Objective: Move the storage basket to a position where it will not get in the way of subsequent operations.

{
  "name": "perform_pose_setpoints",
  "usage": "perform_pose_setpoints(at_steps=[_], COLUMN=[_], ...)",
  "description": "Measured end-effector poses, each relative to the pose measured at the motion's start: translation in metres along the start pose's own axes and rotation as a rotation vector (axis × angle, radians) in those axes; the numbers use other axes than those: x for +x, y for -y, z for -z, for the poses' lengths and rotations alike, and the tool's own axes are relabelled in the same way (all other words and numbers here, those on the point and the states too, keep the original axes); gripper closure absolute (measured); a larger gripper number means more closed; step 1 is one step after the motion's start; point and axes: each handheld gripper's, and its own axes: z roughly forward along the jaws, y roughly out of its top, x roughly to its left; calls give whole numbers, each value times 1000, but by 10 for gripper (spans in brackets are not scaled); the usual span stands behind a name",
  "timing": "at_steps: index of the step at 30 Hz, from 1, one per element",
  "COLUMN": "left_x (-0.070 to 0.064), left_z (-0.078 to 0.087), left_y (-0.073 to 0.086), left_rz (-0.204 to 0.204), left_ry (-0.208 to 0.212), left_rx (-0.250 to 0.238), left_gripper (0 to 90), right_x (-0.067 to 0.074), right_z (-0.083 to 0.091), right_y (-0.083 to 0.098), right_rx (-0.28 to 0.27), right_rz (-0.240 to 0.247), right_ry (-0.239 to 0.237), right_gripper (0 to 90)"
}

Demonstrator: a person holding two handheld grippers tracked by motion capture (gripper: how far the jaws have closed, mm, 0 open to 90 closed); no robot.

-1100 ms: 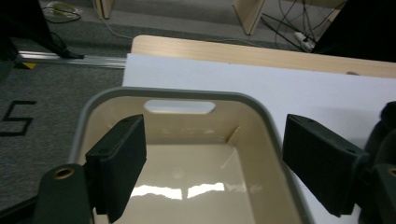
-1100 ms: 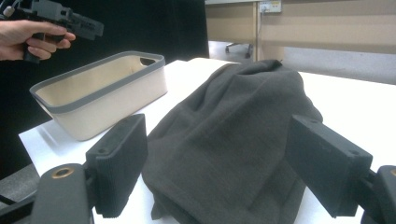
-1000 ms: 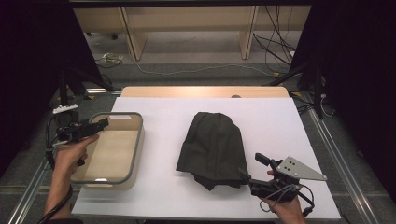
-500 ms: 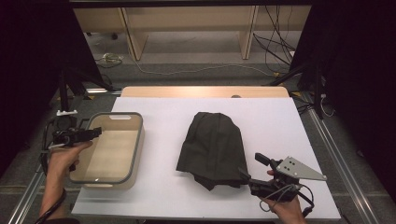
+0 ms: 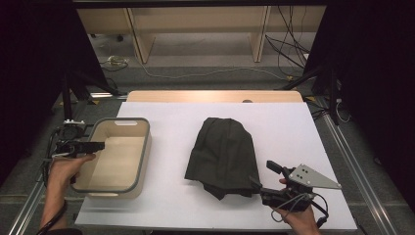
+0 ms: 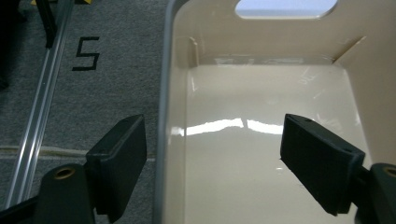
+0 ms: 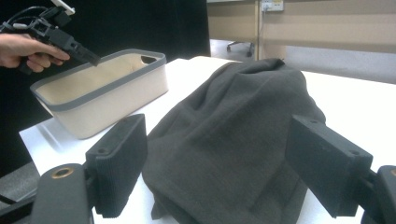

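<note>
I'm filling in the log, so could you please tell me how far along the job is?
Nothing looks done yet: the bin is empty. In hand: the right tongs, open, frame the near edge of the dark cloth; the left tongs, open, straddle the bin's rim. Left, probably: gripping the cloth and moving it into the bin.

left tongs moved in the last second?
Yes. The left tongs have pulled back left, from above the bin's far-left corner to its left rim, jaws open astride that wall. The bin itself hasn't shifted.

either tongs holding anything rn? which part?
Nothing held. Left tongs open astride the bin's side rim; right tongs open just short of the dark cloth.
</note>
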Motion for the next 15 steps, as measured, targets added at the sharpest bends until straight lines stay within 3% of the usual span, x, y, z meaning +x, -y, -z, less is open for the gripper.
perform_pose_setpoints(at_steps=[10,15], left_x=[9,14], left_z=[2,0], left_y=[4,6], left_rz=[-8,-10], left_ry=[17,-28], left_rx=[12,23], left_gripper=[399,505], right_x=[1,1], right_z=[1,0], right_y=[0,0], right_rx=[-1,1], right_rz=[3,6], right_ry=[3,1], right_gripper=[219,219])
